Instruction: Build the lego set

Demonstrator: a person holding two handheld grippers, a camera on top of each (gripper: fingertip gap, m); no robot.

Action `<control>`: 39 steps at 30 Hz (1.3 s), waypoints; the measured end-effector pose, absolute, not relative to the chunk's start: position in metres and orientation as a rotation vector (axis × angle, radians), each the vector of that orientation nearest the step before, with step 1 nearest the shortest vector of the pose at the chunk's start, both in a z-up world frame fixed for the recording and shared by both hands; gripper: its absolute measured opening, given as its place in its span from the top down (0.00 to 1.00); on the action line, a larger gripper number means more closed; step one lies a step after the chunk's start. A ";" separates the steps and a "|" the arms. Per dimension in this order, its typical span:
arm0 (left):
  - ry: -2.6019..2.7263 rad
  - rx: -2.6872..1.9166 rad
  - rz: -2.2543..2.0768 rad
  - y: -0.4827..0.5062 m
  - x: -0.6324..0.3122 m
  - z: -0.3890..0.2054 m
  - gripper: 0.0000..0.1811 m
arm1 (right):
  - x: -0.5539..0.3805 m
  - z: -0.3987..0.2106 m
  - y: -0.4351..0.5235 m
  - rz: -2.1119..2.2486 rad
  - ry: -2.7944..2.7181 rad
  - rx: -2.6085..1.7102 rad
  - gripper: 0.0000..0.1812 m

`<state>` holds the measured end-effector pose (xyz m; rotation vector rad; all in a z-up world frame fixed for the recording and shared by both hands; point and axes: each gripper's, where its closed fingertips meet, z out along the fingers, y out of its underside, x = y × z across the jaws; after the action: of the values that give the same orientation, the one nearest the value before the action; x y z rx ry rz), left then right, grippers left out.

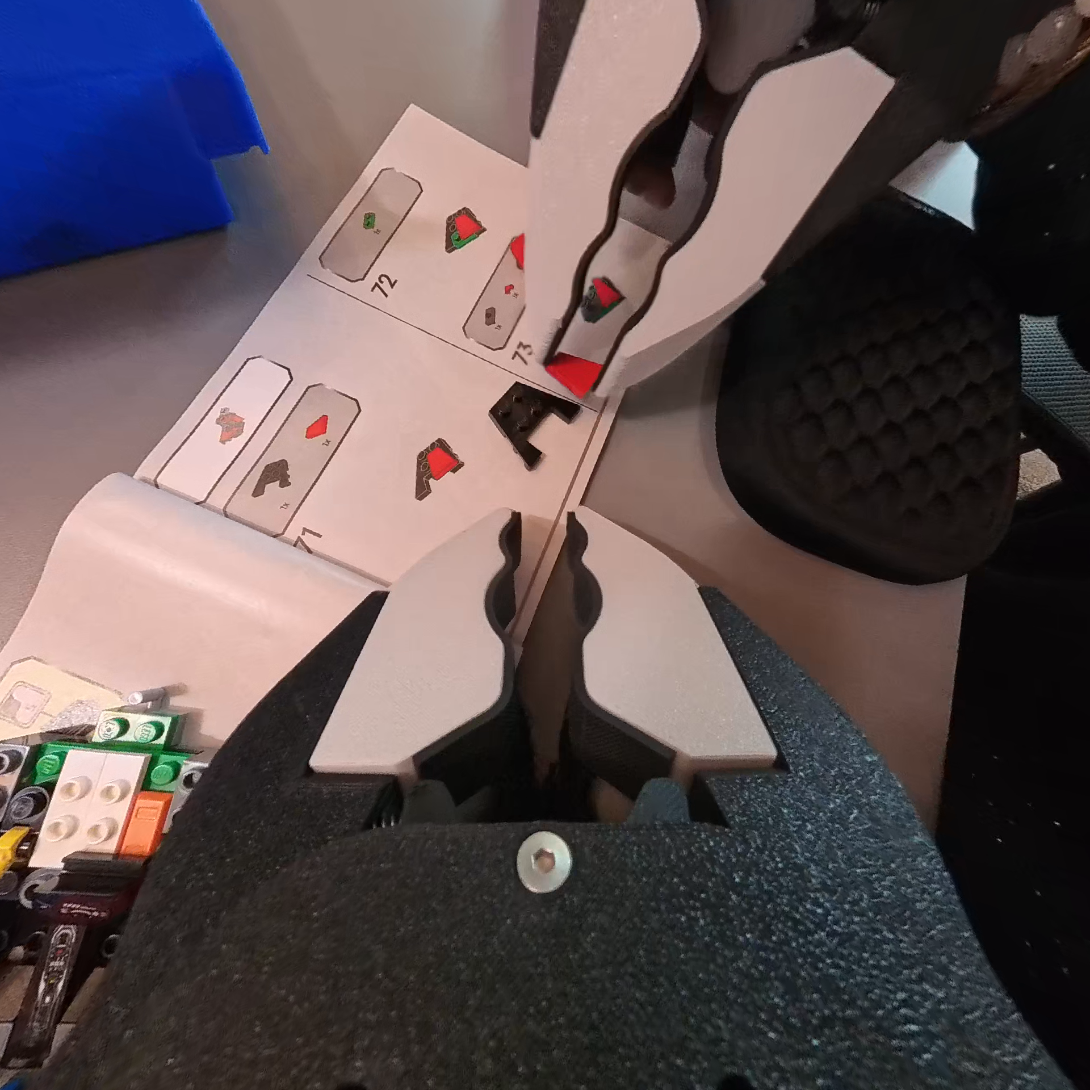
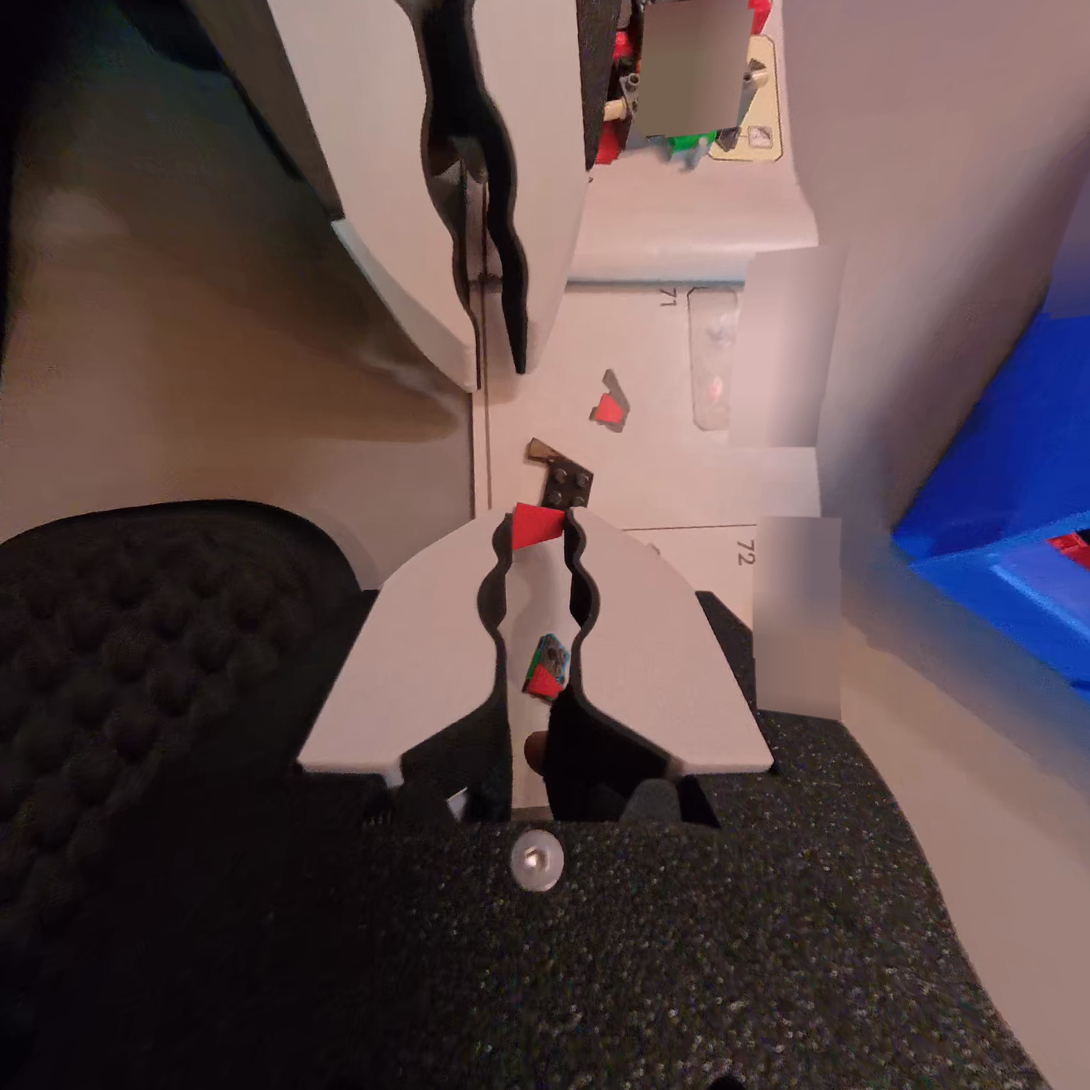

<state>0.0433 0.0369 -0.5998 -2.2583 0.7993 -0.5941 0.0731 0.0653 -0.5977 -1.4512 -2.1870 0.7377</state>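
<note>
Right gripper (image 2: 538, 522) clamped on red sloped piece (image 2: 535, 526) at the very fingertips, poised just above black wedge plate (image 1: 531, 426) lying on open instruction booklet (image 1: 377, 377). Left gripper (image 1: 544, 522) nearly closed, holding nothing, hovering at booklet edge. Red piece judged light, rigid, glossy (slope likely slippery), best pinched on flat side walls. Plate thin and light, liable to skate on paper. Underside of red piece hidden; alignment with plate studs not discernible; right view partly blurred
</note>
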 end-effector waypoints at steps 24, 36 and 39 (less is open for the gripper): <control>0.882 -2.134 -0.548 0.055 0.064 -0.588 0.98 | 0.063 -0.608 0.062 0.705 -2.178 -1.524 0.91; 0.924 -2.160 -0.480 0.063 0.071 -0.605 1.00 | 0.065 -0.609 0.061 0.725 -2.184 -1.516 0.91; 0.918 -2.164 -0.478 0.064 0.070 -0.605 1.00 | 0.064 -0.609 0.062 0.727 -2.180 -1.514 0.91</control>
<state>0.0702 0.0640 -0.6054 -2.1645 0.9176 -0.4784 0.0645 0.0617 -0.6095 -1.5139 -2.1799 0.7273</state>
